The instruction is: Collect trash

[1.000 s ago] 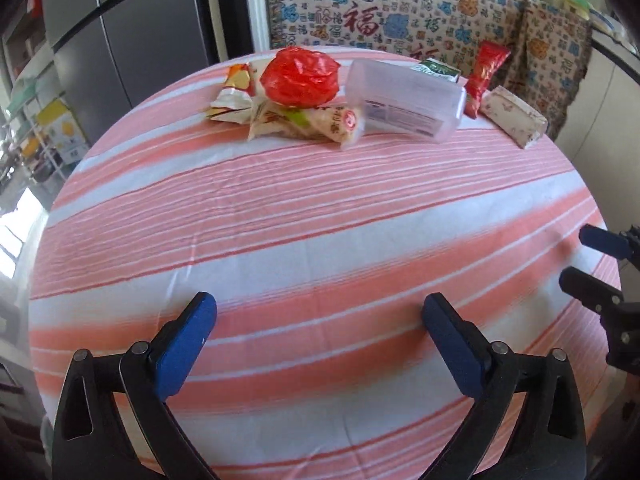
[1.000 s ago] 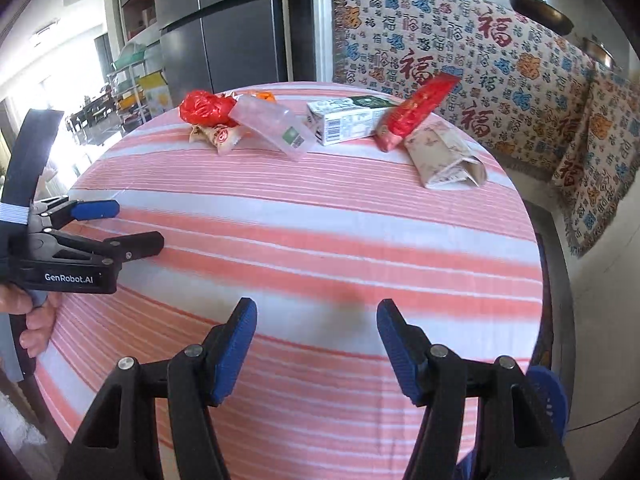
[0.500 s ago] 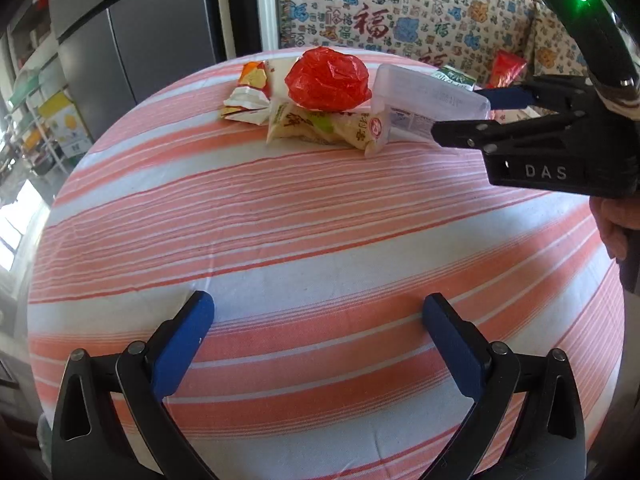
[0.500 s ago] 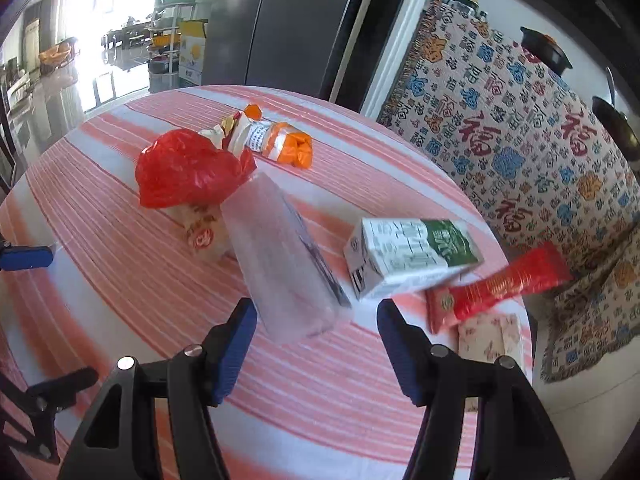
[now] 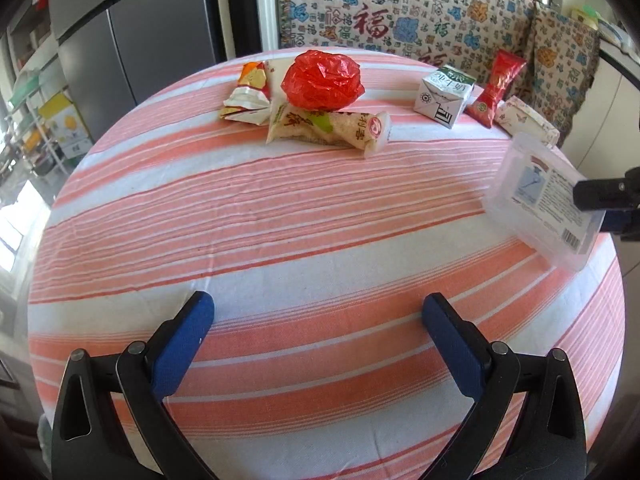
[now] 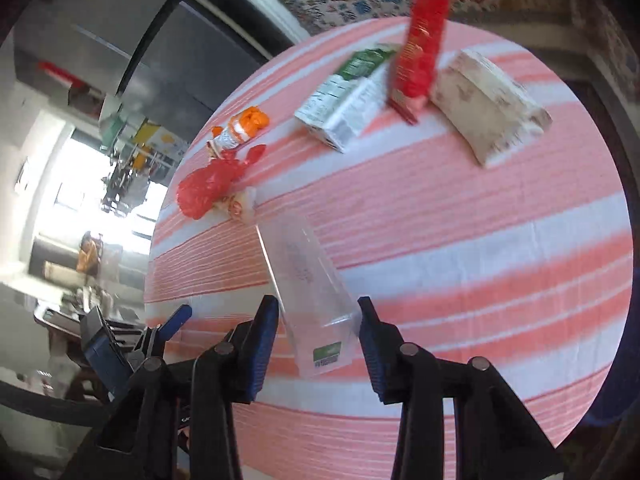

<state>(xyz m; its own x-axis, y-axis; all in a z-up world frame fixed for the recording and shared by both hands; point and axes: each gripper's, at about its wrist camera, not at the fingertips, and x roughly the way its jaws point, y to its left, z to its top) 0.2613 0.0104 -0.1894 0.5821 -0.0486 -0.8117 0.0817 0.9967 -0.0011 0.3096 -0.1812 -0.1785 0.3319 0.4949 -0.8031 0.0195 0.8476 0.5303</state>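
My right gripper [image 6: 316, 310] has its jaws closing on a clear plastic box [image 6: 304, 272], with both blue pads against the box's sides. In the left wrist view the box [image 5: 536, 200] hangs tilted above the table's right edge, with the right gripper [image 5: 604, 196] behind it. My left gripper [image 5: 318, 308] is open and holds nothing, low over the near side of the striped table [image 5: 280, 220]. Far across lie a red plastic bag [image 5: 322, 80], a snack wrapper [image 5: 328, 128], an orange-white wrapper [image 5: 248, 94], a milk carton [image 5: 444, 94], a red sachet [image 5: 496, 86] and a tissue pack [image 5: 524, 118].
A patterned cloth [image 5: 400, 12] hangs over furniture behind the table. A grey fridge [image 5: 132, 32] stands at the back left. The table is round, and its edge falls away close to the right of the held box.
The right gripper reached the clear box beside the red bag, closed on it and carried it off to the table's right side, rolling as it went. The left gripper stayed put.
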